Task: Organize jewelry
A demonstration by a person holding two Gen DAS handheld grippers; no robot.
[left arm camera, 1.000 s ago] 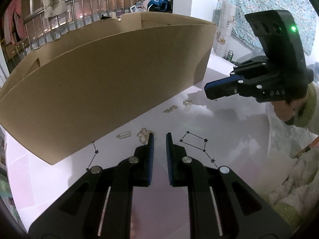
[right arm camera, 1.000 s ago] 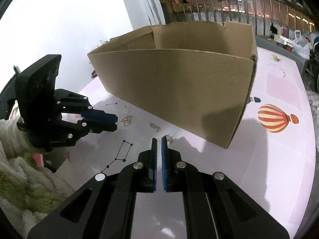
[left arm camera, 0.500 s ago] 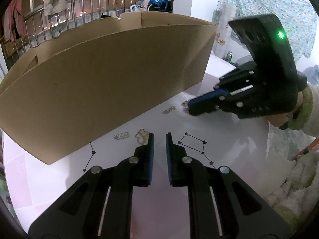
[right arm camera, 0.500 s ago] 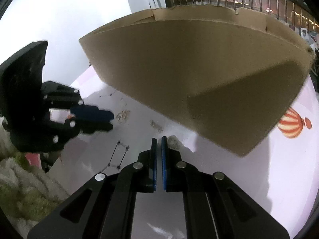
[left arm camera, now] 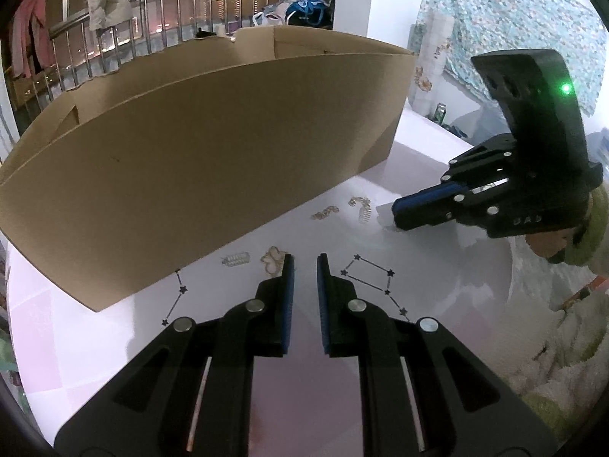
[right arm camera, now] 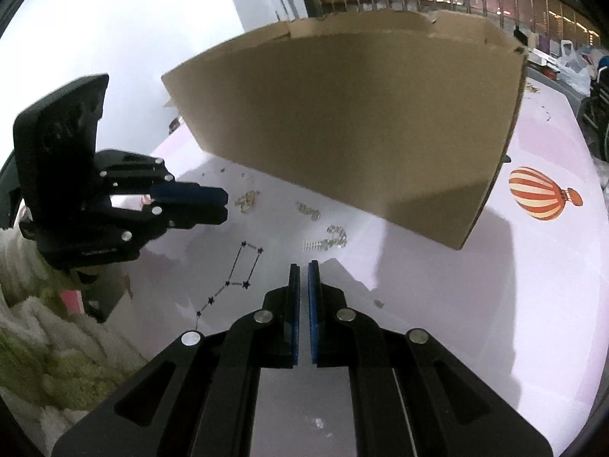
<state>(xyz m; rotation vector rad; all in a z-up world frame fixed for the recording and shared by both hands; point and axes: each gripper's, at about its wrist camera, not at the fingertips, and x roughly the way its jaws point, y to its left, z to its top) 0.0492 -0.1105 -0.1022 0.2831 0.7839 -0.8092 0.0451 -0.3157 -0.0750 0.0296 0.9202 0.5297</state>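
- Surface: a pale pink table printed with star patterns and a striped balloon. A large open cardboard box stands on it, beyond both grippers.
- Task items: four small pieces of jewelry lie loose on the table along the foot of the box's near wall, none inside it as far as can be seen. In the left wrist view they read as a silver clip, a pale gold bow-shaped piece, a small gold chain piece and a comb-like silver piece.
- Left gripper: jaws narrow, a slim gap between the blue pads, nothing between them. Its tips sit just beside the bow-shaped piece.
- Right gripper: jaws pressed together, holding nothing. It sits low over the table, near the comb-like silver piece but apart from it.
- Step in hand, as judged: the approach to a first pick; no piece is lifted or gripped.
- Next move calls for: opening the jaws wider, lowering the tips to straddle one flat piece, closing, then lifting it over the box wall.
- Risk, as judged: the pieces are thin and flat, so the pads may slide over them or push them under the box edge.
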